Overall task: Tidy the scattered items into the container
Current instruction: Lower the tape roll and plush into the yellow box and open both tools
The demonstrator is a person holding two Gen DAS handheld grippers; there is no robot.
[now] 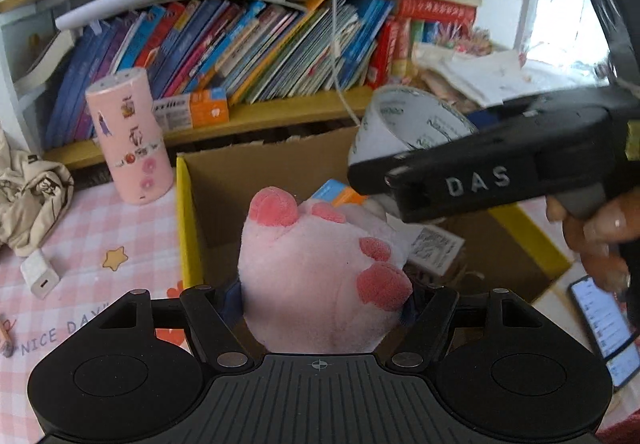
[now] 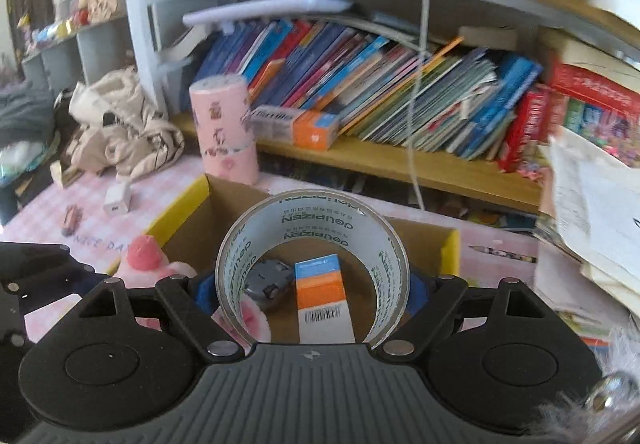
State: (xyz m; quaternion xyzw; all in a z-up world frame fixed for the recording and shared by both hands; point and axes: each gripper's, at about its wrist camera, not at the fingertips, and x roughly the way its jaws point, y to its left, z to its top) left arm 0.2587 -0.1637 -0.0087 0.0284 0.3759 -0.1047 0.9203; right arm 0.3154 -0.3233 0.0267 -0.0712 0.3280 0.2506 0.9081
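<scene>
Pink plush (image 1: pixel 320 276) sits pinched in the left gripper (image 1: pixel 322 304) over the box (image 1: pixel 182 211); the right gripper (image 2: pixel 314 294) clamps a tape roll (image 2: pixel 312 215).

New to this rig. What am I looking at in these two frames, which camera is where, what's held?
There is no robot arm here. A person holds a two-finger gripper in each hand, and each gripper carries a fisheye camera that looks forward along its fingers; the black shape at the bottom of each picture is the gripper's own body.

The left wrist view shows the left gripper shut on a pink plush paw, over an open cardboard box. The right gripper comes in from the right edge of that view.

The right wrist view shows the right gripper shut on a roll of clear tape, also over the box, with a small orange and blue carton lying inside.

On the pink checked tablecloth stand a pink cylinder and a white charger. A bookshelf stands behind.
</scene>
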